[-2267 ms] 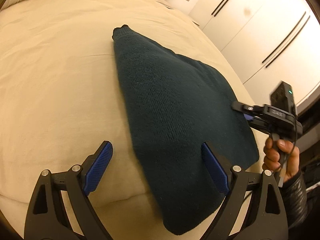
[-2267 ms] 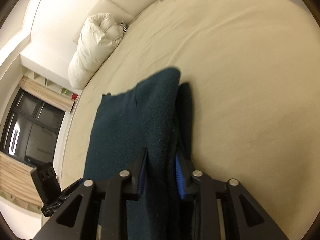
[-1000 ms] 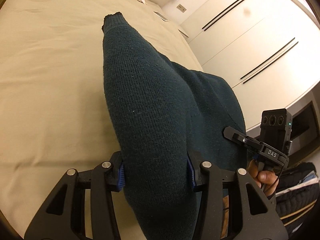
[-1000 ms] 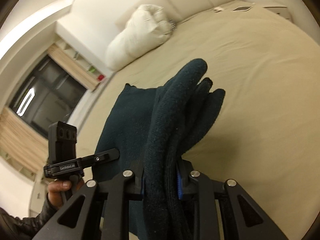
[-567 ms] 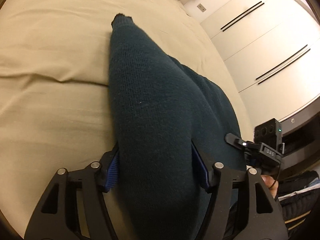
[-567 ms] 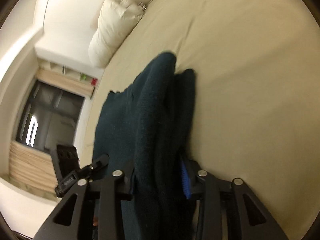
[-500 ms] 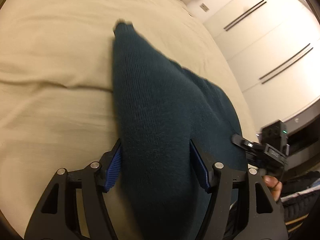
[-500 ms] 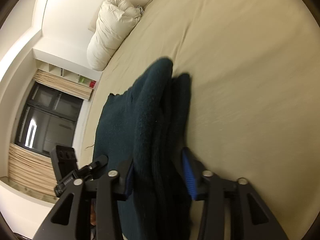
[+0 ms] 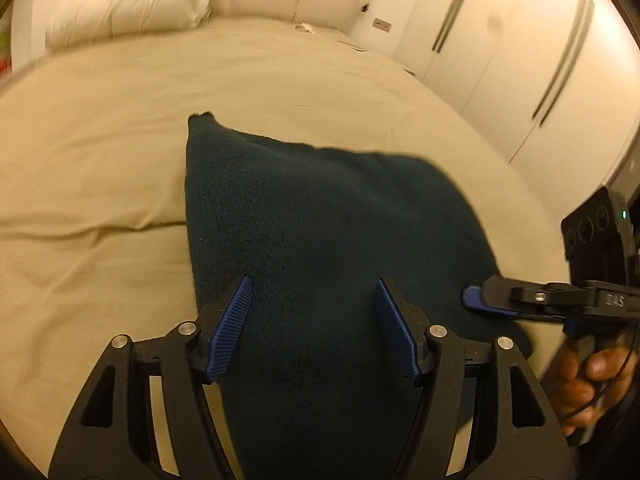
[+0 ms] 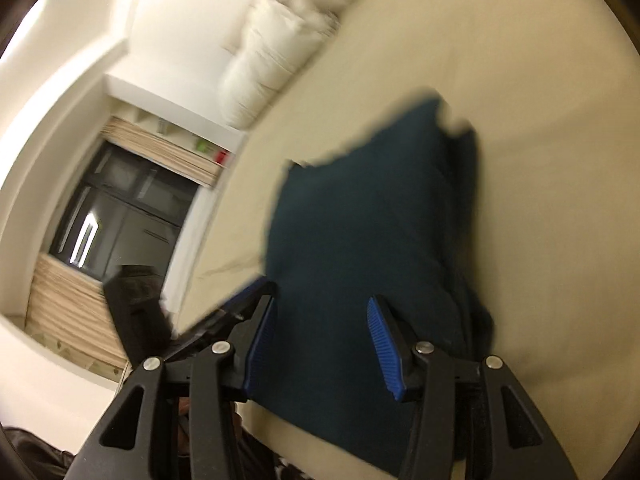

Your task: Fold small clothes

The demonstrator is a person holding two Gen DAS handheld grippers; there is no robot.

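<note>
A dark teal knitted garment point(image 9: 320, 220) lies folded on the beige bed point(image 9: 100, 160). My left gripper point(image 9: 316, 320) is open, its blue pads hovering over the garment's near part, holding nothing. My right gripper point(image 10: 320, 328) is open too, above the garment point(image 10: 360, 220) near its front edge. The right gripper also shows at the right edge of the left wrist view point(image 9: 472, 298), beside the garment's right side. The left gripper shows blurred at the left of the right wrist view point(image 10: 256, 292).
White pillows point(image 9: 128, 0) lie at the head of the bed, and a pillow point(image 10: 276, 64) shows in the right wrist view. White wardrobe doors point(image 9: 520, 60) stand to the right. A dark window point(image 10: 116, 216) with blinds is on the left.
Both grippers opened and let go of the garment. It dropped flat onto the bed, and both grippers pulled back a little from it.
</note>
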